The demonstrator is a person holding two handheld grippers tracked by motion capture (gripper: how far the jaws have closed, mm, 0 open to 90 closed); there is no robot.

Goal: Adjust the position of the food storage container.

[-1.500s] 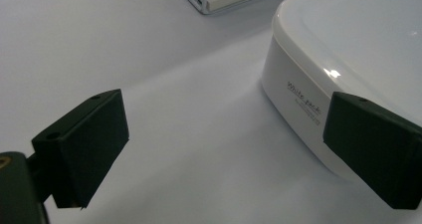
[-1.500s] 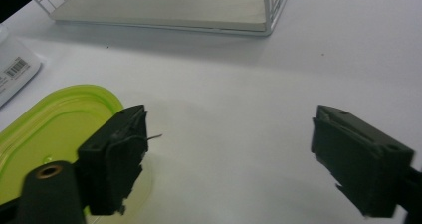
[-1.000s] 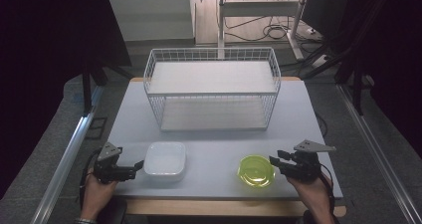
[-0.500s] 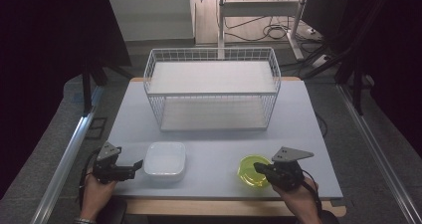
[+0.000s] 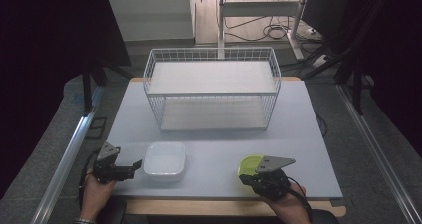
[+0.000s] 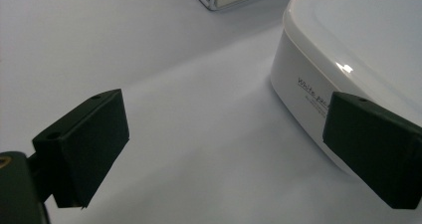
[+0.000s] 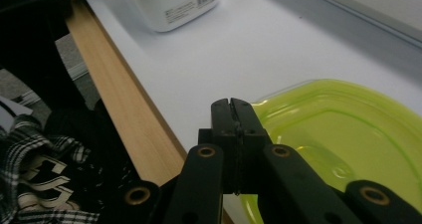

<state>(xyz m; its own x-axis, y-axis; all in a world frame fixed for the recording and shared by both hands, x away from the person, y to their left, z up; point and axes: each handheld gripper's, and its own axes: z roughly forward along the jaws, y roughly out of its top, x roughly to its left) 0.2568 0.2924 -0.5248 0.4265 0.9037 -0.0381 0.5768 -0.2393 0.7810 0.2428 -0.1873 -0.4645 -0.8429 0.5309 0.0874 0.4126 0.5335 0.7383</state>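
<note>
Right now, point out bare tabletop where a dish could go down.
Free: the strip between the white dish and the green bowl, and the table right of the wire basket. Crowded: both near corners, by the grippers.

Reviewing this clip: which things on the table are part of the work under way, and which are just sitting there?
In hand:
- green bowl, rim pinched by the shut right gripper
- white container, beside the open left gripper

Just there:
- wire basket, untouched at the back of the table

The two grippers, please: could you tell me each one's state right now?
Left gripper: open, beside the white dish.
Right gripper: shut at the green bowl's rim.
</note>
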